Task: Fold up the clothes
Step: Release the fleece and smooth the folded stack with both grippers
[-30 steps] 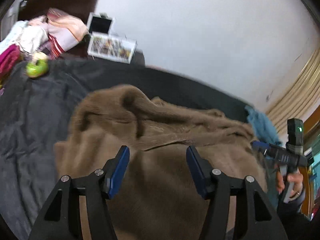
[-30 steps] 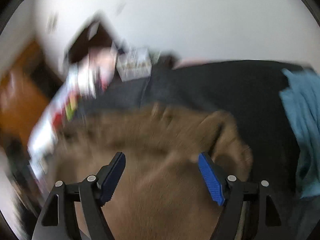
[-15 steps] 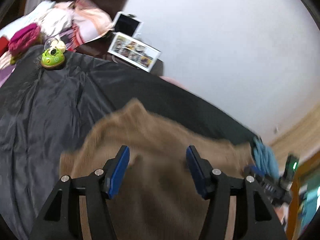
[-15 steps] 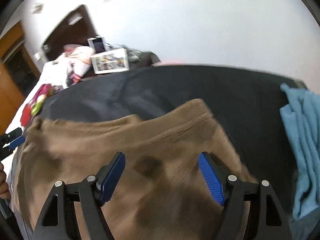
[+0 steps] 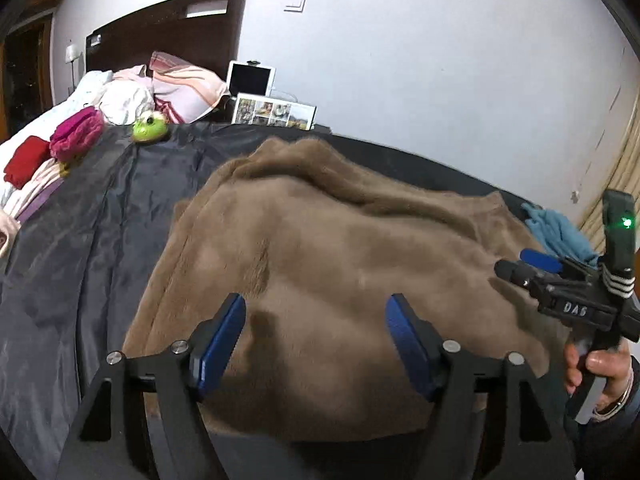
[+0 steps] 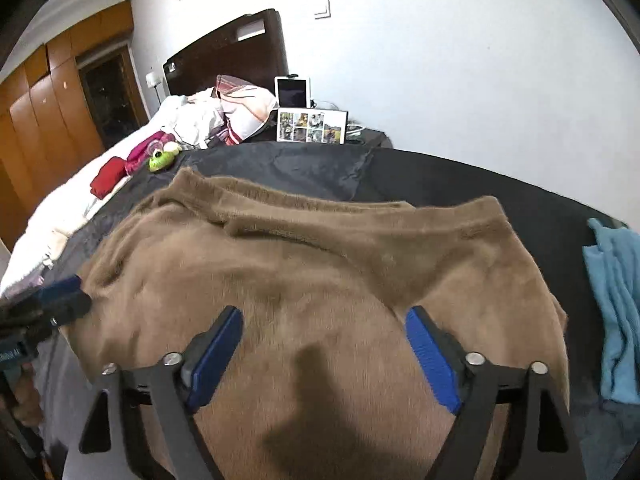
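While the brown fleece garment (image 5: 344, 264) lies spread across the dark sheet (image 5: 80, 240) of the bed, both grippers hang above its near half with nothing between their fingers. From the left wrist view, the left gripper (image 5: 316, 344) has its 2 blue-padded fingers (image 5: 218, 344) set wide apart over the plush fabric, gripping nothing. At the right edge of that view the right gripper (image 5: 524, 264) points in over the garment's right side, held by a hand (image 5: 600, 372) wrapped around its handle, with a green light glowing on the unit above it.

From the right wrist view, the right gripper's fingers (image 6: 430, 360) also stand wide open and empty above the cloth, and a dark shadow falls on the fleece between them. The garment's far edge shows a rolled, thicker band running left to right, and the cloth is rumpled into soft ridges near it. At the left edge of this view the tip of the left gripper sits just beside the garment's left border; I cannot tell whether it touches.

A light blue cloth (image 6: 616, 312) lies on the bed to the right of the garment, apart from it. Farther back sit a green toy (image 5: 149, 130), a magenta item (image 5: 76, 134), a red folded piece (image 5: 24, 160), striped pillows (image 5: 184, 88), a photo collage frame (image 5: 274, 114) and a dark headboard (image 5: 168, 36) against the white wall.
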